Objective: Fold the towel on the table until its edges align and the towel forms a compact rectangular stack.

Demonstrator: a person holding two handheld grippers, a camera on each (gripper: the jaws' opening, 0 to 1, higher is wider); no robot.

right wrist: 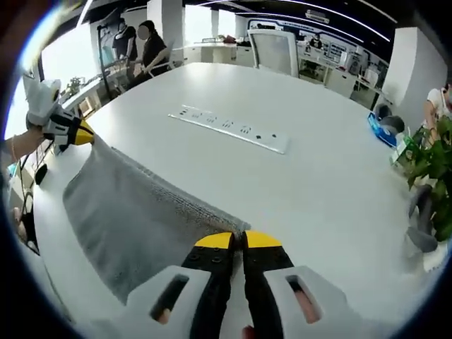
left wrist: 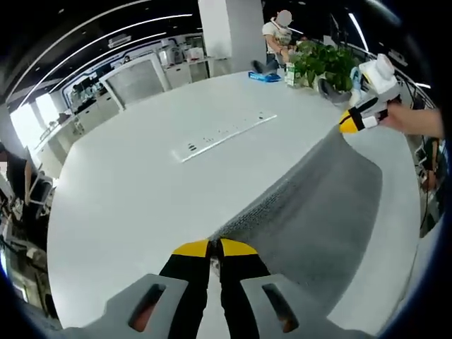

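A grey towel [left wrist: 318, 212] lies stretched over the white table [left wrist: 141, 183], held up along one edge by its two corners. My left gripper [left wrist: 215, 247], yellow-tipped, is shut on the near corner. In the left gripper view the right gripper [left wrist: 347, 121] pinches the far corner at the upper right, with a hand behind it. In the right gripper view the towel [right wrist: 134, 212] spreads to the left; my right gripper [right wrist: 238, 240] is shut on its corner, and the left gripper [right wrist: 85, 134] grips the far corner at the left edge.
A white power strip [left wrist: 222, 138] [right wrist: 229, 128] lies across the table's middle. A potted plant [left wrist: 325, 63] and a blue object [left wrist: 265, 76] stand at the table's far end. People sit beyond the table [right wrist: 145, 49]. Office chairs ring it.
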